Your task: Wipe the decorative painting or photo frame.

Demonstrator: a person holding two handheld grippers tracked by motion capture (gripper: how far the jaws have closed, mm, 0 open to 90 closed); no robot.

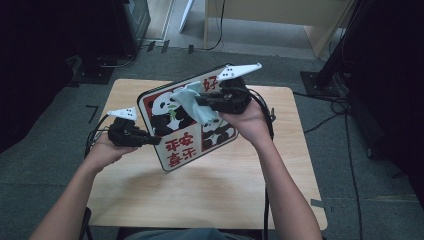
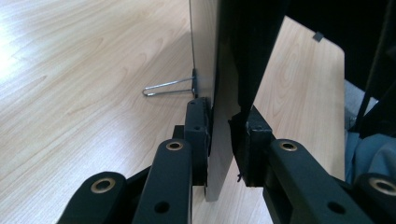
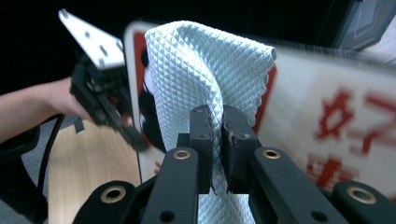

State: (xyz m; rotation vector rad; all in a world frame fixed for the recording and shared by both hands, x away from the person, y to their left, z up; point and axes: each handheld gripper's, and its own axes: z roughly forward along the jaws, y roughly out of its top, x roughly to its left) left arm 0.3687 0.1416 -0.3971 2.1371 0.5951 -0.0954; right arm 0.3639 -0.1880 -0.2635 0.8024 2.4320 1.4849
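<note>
A pale quilted cloth [image 3: 205, 79] is pinched between the closed jaws of the right gripper [image 1: 206, 101] and pressed against the panda-printed board [image 1: 170, 117]. The board's left edge is clamped by the left gripper [image 1: 150, 140], tilted above the wooden table [image 1: 210, 185].

The left gripper [image 2: 223, 140] is clamping its two black jaws on the edge of an upright board [image 2: 219, 70], which is standing over the wooden table [image 2: 84, 70], with a thin wire stand [image 2: 168, 87] sticking out from the board's back.
</note>
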